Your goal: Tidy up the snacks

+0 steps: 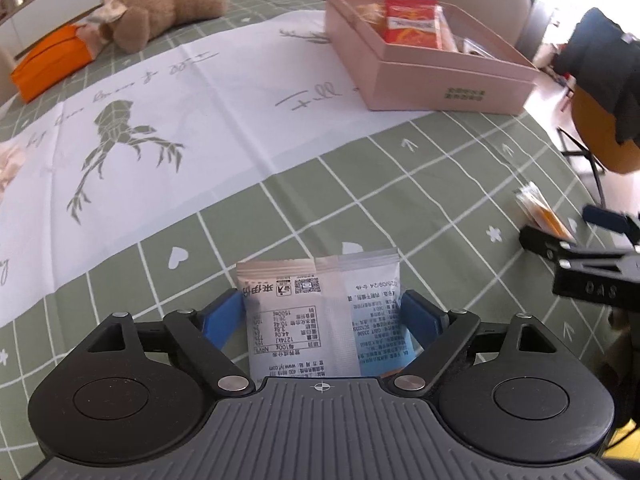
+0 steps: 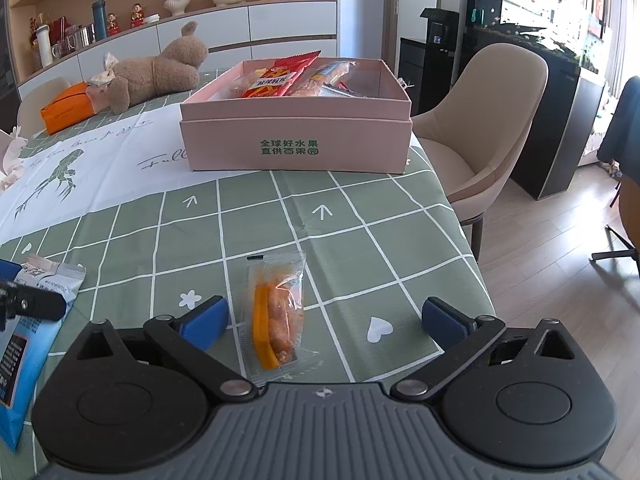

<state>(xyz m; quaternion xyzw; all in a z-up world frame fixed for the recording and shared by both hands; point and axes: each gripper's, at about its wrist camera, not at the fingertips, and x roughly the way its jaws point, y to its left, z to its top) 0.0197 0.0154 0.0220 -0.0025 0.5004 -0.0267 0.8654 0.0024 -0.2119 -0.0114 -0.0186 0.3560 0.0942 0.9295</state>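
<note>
Left gripper (image 1: 320,316) gapes around a white-and-blue foil snack packet (image 1: 320,312); only the right view shows the wide-open right gripper (image 2: 324,320) straddling a clear orange-snack sachet (image 2: 276,312).

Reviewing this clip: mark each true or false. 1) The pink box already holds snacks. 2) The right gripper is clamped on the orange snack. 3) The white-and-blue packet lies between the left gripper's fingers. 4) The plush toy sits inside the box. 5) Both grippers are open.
1) True: the pink box holds a red packet and others.
2) False: the right gripper is open; the orange snack lies on the tablecloth, untouched.
3) True: the white-and-blue packet is between the left gripper fingers.
4) False: the plush toy lies on the table beside the box.
5) True.
</note>
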